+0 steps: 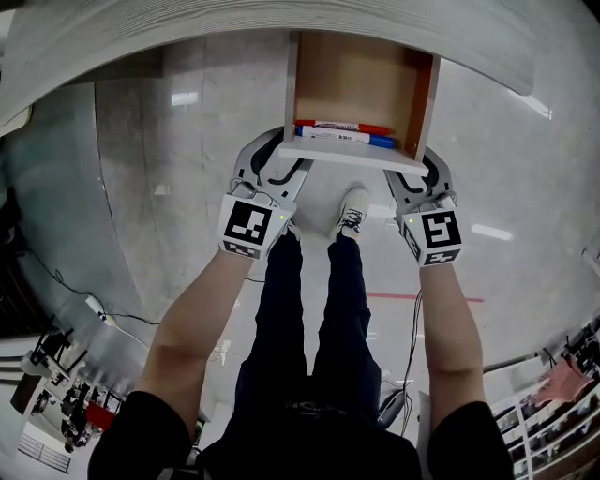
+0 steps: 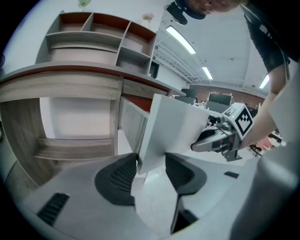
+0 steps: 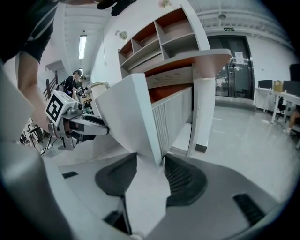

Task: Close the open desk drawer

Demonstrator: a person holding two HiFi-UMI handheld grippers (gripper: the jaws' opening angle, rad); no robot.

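The open drawer (image 1: 361,80) sticks out from under the desk, with a red pen (image 1: 342,125) and a blue pen (image 1: 342,137) lying against its white front panel (image 1: 347,155). My left gripper (image 1: 281,161) is at the panel's left end and my right gripper (image 1: 424,173) at its right end. In the left gripper view the panel's lower corner (image 2: 176,126) sits pinched in the left gripper (image 2: 151,166). The right gripper view shows the other corner (image 3: 126,117) pinched in the right gripper (image 3: 150,164). Each view shows the opposite gripper (image 2: 220,138) (image 3: 79,124) across the panel.
The curved wooden desk top (image 1: 234,23) runs above the drawer, with a shelf unit (image 2: 98,42) on it. The person's legs and a white shoe (image 1: 352,211) stand right below the drawer on the glossy floor. A desk leg (image 3: 206,112) stands right of the drawer.
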